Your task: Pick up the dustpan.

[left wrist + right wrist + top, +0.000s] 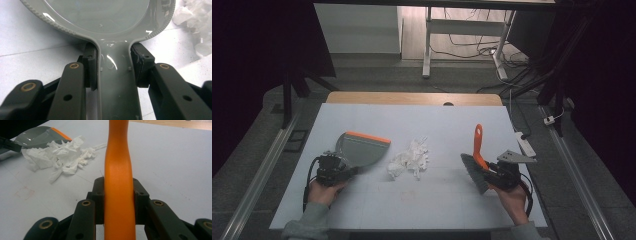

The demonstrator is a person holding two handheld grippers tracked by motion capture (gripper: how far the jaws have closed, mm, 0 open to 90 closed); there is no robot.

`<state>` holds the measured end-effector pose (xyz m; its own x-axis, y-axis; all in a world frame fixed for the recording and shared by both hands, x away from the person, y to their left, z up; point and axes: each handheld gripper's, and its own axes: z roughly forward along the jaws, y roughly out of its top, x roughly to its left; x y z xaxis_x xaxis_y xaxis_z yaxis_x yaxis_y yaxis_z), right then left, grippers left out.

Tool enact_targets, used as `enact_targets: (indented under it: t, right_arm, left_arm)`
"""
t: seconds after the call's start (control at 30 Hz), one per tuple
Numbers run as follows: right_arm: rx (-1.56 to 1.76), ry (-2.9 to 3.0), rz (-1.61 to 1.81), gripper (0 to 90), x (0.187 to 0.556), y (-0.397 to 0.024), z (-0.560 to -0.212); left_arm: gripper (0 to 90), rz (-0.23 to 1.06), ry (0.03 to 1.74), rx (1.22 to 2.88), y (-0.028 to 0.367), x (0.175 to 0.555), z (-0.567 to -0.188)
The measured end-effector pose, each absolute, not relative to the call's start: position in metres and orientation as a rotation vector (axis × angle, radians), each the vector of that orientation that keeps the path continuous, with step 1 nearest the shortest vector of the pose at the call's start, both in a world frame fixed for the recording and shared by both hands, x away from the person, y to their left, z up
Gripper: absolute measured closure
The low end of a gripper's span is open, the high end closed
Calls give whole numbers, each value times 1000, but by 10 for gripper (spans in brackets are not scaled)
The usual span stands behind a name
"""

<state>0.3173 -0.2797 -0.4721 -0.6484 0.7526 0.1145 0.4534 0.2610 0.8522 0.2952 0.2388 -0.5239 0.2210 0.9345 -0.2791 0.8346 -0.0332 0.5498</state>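
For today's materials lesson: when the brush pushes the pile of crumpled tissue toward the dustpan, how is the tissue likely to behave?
The tissue looks thin and crumpled, so it is probably very light and floppy. It lies in loose shreds, so it may scatter or snag on the bristles of the brush rather than slide as one lump into the dustpan.

I cannot read any words, numbers or signs here. My grey dustpan [360,148], my orange brush [478,150] and the white table [452,200] in the middle of the frame have nothing written on them.
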Motion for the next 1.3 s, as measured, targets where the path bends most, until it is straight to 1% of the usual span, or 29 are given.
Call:
enact_targets:
  t: [0.43, 0.77, 0.93, 1.3]
  right_arm:
    - [1099, 2215, 1357, 703, 316, -280, -471]
    - [1091, 2210, 1365, 703, 315, -279, -470]
    - [1096, 2201, 1377, 704, 316, -281, -469]
    - [1091, 2196, 1382, 703, 317, -278, -467]
  left_arm:
    - [615, 263, 1548, 1859, 250, 290, -516]
    - [615, 279, 1469, 1818, 262, 285, -508]
    - [615, 278, 1406, 1811, 266, 283, -504]
    - [615, 259, 1345, 1790, 274, 279, -499]
